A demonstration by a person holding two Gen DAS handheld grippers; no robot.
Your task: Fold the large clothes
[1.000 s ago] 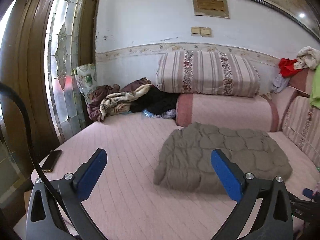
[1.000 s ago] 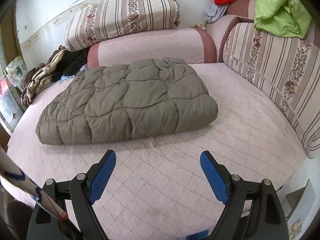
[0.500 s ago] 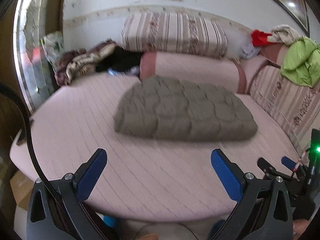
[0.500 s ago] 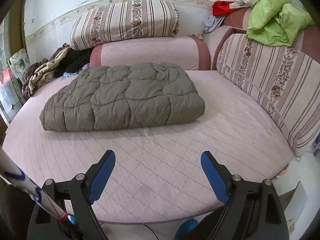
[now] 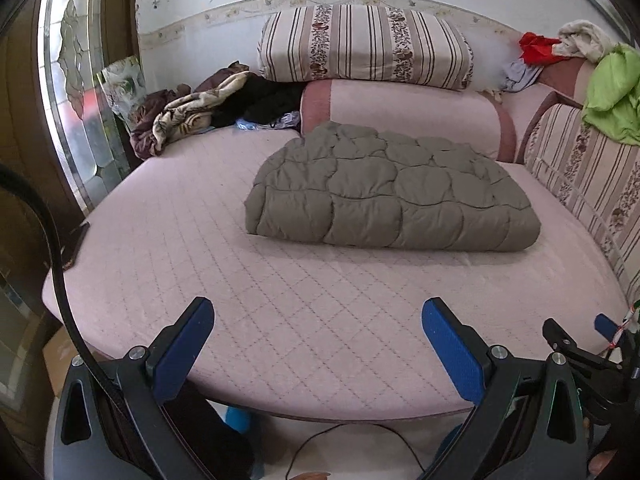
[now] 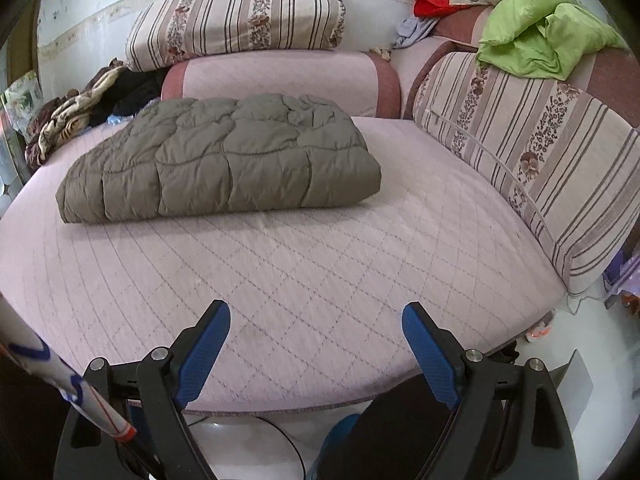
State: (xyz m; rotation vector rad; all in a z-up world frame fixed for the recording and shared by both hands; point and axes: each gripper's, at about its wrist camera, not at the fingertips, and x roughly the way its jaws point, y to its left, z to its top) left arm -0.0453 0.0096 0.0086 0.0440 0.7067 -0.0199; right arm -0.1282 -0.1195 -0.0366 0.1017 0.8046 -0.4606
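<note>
A grey-brown quilted garment lies folded into a thick rectangle on the pink quilted bed. It also shows in the right wrist view. My left gripper is open and empty, held over the bed's near edge, well short of the garment. My right gripper is open and empty, also at the near edge and apart from the garment. The right gripper's tip shows at the lower right of the left wrist view.
Striped cushions and a pink bolster line the back. A heap of clothes lies back left, a green garment on the striped side cushion. A phone rests at the left edge. A cable lies on the floor.
Both grippers have pulled back from the bed, so its near edge and the floor now show. The left view has swung right. The folded garment has not moved.
</note>
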